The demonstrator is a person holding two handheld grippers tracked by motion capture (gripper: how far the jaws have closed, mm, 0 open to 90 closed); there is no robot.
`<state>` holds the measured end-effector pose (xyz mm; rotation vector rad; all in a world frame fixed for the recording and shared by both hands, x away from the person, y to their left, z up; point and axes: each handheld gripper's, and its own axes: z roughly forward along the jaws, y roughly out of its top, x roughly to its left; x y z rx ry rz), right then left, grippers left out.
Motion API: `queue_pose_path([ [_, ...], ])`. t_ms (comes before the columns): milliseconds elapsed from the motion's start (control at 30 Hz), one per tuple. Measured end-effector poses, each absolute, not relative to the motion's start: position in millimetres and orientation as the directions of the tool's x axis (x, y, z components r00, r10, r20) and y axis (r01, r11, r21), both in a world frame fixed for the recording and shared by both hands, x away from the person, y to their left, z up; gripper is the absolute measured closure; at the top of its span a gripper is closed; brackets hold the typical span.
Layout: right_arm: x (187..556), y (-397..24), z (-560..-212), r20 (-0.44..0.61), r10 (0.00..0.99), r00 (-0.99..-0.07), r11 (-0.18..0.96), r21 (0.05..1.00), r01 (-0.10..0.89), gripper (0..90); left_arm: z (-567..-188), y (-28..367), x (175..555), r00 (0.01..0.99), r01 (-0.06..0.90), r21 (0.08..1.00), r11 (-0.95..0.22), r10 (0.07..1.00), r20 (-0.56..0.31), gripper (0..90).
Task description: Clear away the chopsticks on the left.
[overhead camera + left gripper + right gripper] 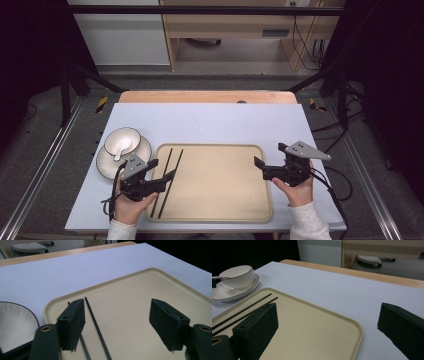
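Black chopsticks (169, 180), pair, lie side by side on L part of beige tray (225, 210), nothing gripping them. L gripper (165, 170) above them, jaws wide apart, empty. R gripper (257, 162) at tray's R edge, jaws wide, empty. White bowl (122, 141) w/ spoon (120, 151) on plate (102, 167), just L of tray.

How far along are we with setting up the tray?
Done: both chopsticks lie on the tray, along its left side. In hand: nothing; the left gripper is open above them, the right gripper open and empty. Left, probably: the bowl, spoon and plate sit off the tray.
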<state>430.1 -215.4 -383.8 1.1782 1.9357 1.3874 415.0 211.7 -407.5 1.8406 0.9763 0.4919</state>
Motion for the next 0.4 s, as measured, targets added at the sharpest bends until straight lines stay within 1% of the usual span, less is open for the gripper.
queue_pose_path([
  [67,430.2,-216.3,-383.6,0.097,0.854,-0.511,0.113,0.925,0.364,3.3,-405.8,216.6,416.7,0.601,0.411,0.877,-0.249,0.797,-0.056,22.3],
  [200,430.3,-217.0,-383.6,0.093,0.856,-0.509,0.115,0.925,0.363,3.3,-409.7,227.3,413.5,0.598,0.402,0.873,-0.277,0.801,-0.021,20.2],
  [400,431.5,-216.3,-385.3,0.09,0.858,-0.506,0.121,0.922,0.368,3.4,-419.3,239.7,410.8,0.586,0.411,0.875,-0.257,0.809,-0.038,19.3],
])
